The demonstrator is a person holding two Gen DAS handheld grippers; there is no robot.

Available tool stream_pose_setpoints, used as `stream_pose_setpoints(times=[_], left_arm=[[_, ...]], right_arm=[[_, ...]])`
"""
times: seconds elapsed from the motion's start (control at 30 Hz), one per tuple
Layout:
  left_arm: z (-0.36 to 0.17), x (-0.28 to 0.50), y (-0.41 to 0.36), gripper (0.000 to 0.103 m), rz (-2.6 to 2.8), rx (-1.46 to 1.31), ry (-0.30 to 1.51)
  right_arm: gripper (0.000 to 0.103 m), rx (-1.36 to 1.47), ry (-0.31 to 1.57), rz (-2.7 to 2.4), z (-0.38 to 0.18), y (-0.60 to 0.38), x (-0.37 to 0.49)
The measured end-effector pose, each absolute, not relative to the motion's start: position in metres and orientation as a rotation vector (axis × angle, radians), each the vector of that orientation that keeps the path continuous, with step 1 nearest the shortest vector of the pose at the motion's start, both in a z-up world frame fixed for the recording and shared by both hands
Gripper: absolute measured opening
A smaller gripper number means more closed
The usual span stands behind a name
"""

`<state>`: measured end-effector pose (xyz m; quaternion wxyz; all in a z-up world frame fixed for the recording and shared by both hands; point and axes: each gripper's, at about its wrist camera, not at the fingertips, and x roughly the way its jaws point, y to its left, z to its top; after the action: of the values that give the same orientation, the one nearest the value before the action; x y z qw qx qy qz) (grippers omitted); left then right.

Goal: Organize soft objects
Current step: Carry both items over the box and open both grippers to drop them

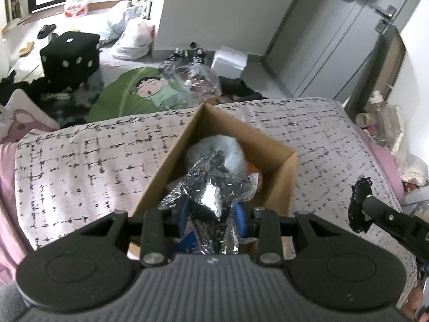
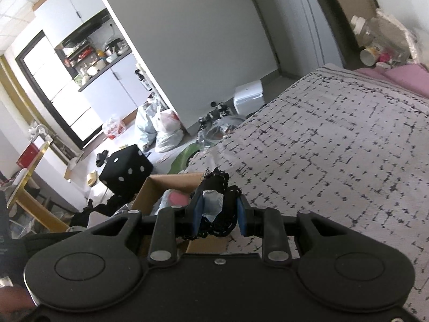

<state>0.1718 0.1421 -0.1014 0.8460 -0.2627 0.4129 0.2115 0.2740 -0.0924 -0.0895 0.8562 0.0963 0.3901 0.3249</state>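
Left gripper (image 1: 211,212) clamps silver foil bag (image 1: 214,187) over cardboard box (image 1: 171,166); right gripper (image 2: 218,214) clamps black fabric (image 2: 219,187), maybe w/ tag.

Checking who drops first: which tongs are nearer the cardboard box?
Left. The left tongs hold crinkly plastic over the cardboard box; the right tongs, gripping black fabric, are beside it.

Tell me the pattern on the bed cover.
Pale cover with a broken black grid of dashes; clearest in the right wrist view.

Right tongs (image 2: 218,216) pinch black fabric (image 2: 228,214) beside the cardboard box (image 2: 161,185).
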Motion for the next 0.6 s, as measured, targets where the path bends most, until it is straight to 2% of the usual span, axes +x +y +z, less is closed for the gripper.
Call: stream_pose_setpoints(times=[0.37,0.43,0.5,0.6], left_arm=[[-0.124,0.177,0.154,0.038,0.502,-0.575,0.966],[-0.124,0.178,0.155,0.042,0.498,-0.585,0.979],[-0.120,0.178,0.155,0.055,0.496,-0.574,0.974],[-0.114,0.181,0.151,0.062,0.473,-0.530,0.980]], right_arm=[[0.027,0.261,0.828,0.760,-0.091,-0.070,0.267],[0.027,0.241,0.831,0.769,-0.092,-0.063,0.264],[0.027,0.227,0.849,0.773,-0.095,-0.057,0.265],[0.027,0.200,0.872,0.771,-0.103,-0.049,0.264]])
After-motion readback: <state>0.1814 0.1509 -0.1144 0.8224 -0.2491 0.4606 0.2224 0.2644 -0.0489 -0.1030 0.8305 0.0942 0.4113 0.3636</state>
